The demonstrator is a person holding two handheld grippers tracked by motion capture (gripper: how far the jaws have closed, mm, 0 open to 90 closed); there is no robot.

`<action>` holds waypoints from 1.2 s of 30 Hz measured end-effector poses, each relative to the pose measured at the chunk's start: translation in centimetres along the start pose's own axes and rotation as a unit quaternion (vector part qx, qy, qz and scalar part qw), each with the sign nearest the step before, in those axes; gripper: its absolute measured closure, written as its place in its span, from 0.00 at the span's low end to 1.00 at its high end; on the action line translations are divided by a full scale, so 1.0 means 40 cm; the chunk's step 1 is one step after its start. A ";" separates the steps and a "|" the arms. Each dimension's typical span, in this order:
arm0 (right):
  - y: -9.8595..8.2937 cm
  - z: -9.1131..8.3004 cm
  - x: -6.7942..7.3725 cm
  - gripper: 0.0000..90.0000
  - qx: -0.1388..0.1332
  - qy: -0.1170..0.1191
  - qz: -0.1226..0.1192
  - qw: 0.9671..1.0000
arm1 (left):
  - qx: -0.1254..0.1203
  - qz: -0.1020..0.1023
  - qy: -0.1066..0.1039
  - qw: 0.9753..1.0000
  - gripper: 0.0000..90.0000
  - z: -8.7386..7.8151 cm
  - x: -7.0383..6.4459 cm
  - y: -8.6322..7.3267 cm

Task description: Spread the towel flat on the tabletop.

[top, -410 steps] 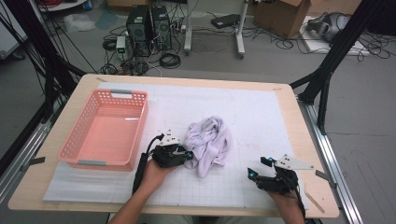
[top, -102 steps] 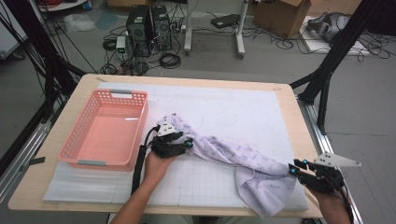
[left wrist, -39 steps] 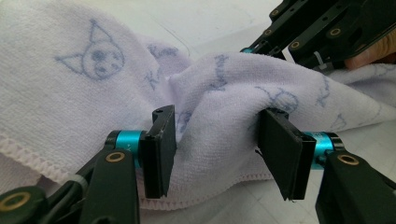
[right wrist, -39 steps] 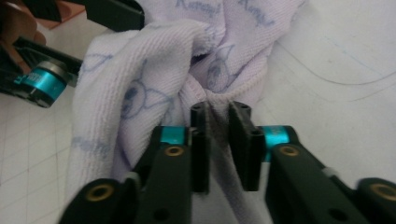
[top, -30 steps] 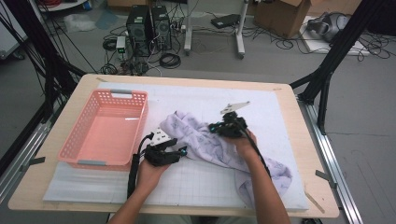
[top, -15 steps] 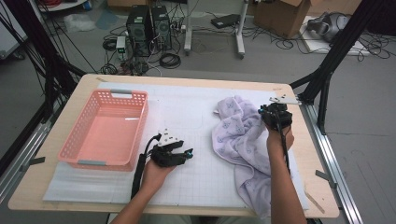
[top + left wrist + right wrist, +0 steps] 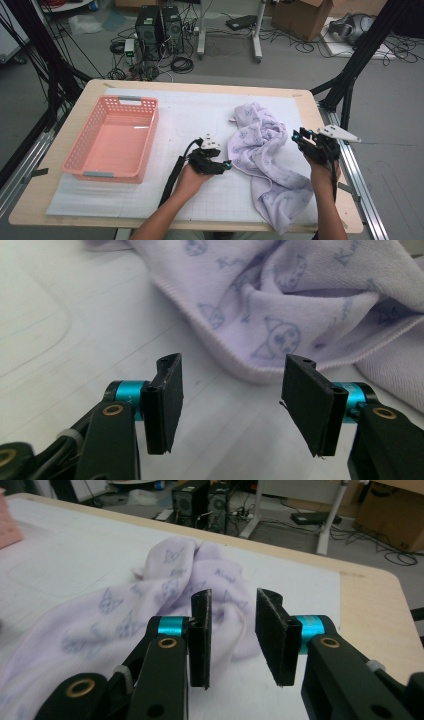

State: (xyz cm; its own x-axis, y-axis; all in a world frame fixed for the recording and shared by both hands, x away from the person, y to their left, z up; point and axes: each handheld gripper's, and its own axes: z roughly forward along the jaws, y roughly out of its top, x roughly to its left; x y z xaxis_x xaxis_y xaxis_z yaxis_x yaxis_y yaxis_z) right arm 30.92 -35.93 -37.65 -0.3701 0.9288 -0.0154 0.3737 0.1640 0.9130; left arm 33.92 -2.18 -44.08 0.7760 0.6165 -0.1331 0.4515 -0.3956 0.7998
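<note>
Both grippers empty, lilac towel (image 7: 267,160) loose on white mat (image 7: 200,112).
We see left gripper (image 7: 226,165) jaws wide at towel's 9 o'clock edge; right gripper (image 7: 300,136) jaws narrower, at its 3 o'clock; pink basket (image 7: 82,155) far at 9.

A lab: computer towers (image 7: 161,26), floor cables (image 7: 305,45), rig frame (image 7: 365,45).

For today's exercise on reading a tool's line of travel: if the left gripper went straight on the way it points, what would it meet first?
Most likely the hemmed edge of the lilac towel, just beyond the open left gripper; exact depth is unclear.
</note>
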 end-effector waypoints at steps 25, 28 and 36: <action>-0.131 -0.054 -0.028 0.52 0.025 0.045 0.029 0.998 | -0.021 -0.047 0.095 0.994 0.94 -0.046 0.135 0.010; -0.130 -0.046 -0.018 0.52 0.031 0.050 0.026 0.998 | -0.037 -0.071 0.119 0.990 0.94 -0.074 0.176 0.004; -0.130 -0.033 -0.008 0.52 0.038 0.053 0.017 0.998 | -0.058 -0.143 0.165 0.974 0.93 -0.126 0.271 -0.020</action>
State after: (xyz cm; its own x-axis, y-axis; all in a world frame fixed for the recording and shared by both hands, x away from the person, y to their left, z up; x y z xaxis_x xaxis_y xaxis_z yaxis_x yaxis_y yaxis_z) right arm 27.98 -37.50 -41.87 -0.4422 0.8948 0.0613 0.4491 0.1617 0.8787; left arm 39.75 8.23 -43.20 0.4339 0.8827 -0.1807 0.5605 -0.1074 0.8211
